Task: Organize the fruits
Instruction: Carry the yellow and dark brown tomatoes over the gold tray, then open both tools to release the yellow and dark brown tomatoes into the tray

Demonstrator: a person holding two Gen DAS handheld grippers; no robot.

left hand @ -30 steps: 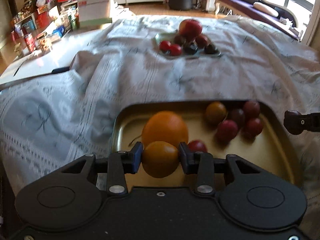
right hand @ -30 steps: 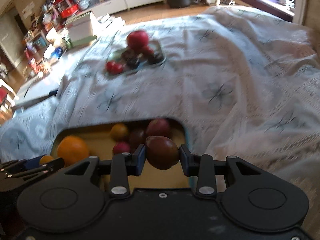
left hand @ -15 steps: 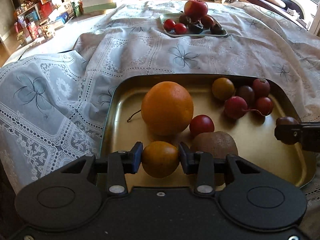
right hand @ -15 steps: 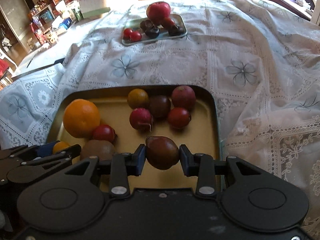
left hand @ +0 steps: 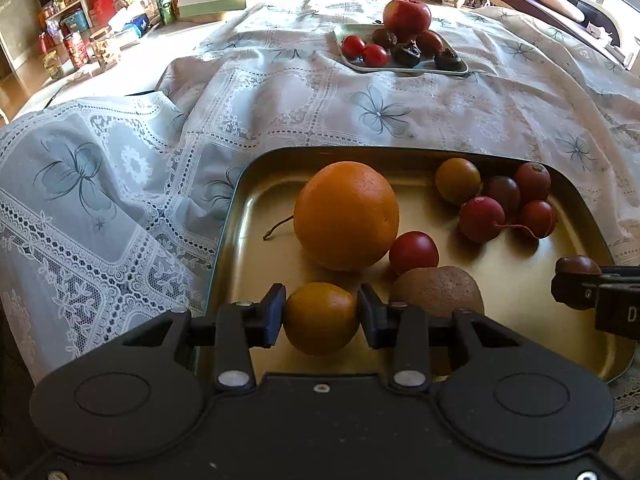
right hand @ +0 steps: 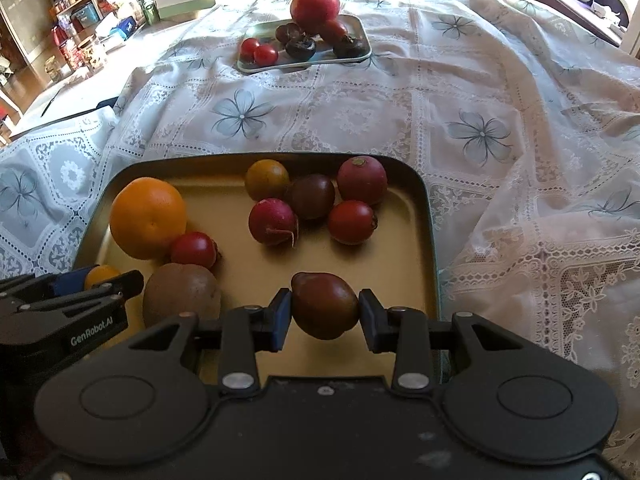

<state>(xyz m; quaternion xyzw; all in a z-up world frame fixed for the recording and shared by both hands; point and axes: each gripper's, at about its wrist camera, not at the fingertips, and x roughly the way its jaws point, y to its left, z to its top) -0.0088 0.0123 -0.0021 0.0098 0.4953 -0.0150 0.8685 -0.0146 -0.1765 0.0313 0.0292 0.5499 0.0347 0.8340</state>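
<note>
A placing step is judged to be in hand: two fruits are held over the gold tray point(left hand: 230, 216). The left tool point(left hand: 322, 316) is clamped on a small orange fruit point(left hand: 321, 318), just in front of the large orange point(left hand: 346, 216). The right tool point(right hand: 324, 312) is closed on a dark brown fruit point(right hand: 324, 310), above bare tray floor well to the right of that orange. Next, lowering and a gentle release are called for, clear of the kiwi point(right hand: 182, 298).
</note>
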